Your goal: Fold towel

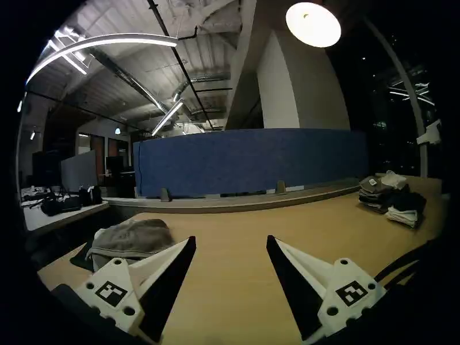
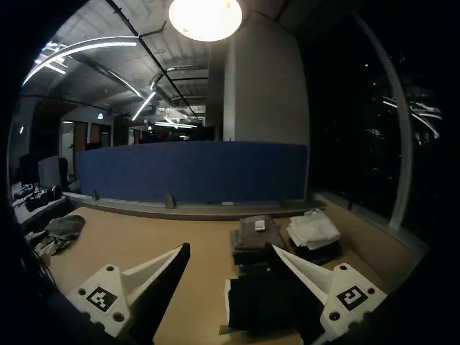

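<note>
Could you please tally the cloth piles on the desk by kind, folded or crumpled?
Folded: 3 (grey-brown stack, white-topped stack, black stack)
Crumpled: 1 (grey heap)
Total: 4

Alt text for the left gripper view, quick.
Open left gripper, holding nothing, over a wooden table. A crumpled grey towel lies at left, folded stacks far right, and a blue divider stands behind.
</note>
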### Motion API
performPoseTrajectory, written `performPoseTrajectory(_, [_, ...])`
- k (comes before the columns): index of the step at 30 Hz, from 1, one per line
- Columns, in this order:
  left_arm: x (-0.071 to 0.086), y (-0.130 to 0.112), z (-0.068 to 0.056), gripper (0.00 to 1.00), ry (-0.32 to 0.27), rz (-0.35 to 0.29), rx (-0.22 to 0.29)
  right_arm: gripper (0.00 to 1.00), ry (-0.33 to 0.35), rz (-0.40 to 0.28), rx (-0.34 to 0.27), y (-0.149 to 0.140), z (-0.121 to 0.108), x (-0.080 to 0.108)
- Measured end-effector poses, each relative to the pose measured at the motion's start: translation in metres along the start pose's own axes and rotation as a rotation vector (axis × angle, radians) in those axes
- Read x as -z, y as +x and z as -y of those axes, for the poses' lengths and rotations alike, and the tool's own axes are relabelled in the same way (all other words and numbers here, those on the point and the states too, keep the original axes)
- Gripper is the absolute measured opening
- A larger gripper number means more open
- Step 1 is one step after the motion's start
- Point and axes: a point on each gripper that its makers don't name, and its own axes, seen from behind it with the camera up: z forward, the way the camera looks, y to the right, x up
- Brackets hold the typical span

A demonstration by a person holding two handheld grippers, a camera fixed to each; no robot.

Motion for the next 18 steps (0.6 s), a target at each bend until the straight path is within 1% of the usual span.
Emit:
performPoseTrajectory(5, [0.0028, -0.0064, 0.0031, 0.91, 0.004, -0.004, 0.014, 1.0, 0.007, -0.001, 0.014, -0.0018, 0.0014, -0.0014])
performPoseTrajectory(12, [0.0039, -0.0073, 0.0052, 0.91, -0.006, -0.016, 0.054, 1.0, 0.018, -0.007, 0.018, 0.0008, 0.004, -0.0033])
performPoseTrajectory(18, [0.0055, -0.0091, 0.0051, 0.91, -0.01, -0.021, 0.06, 1.0, 0.021, -0.026, 0.008, 0.0048, 0.0021, -0.0049])
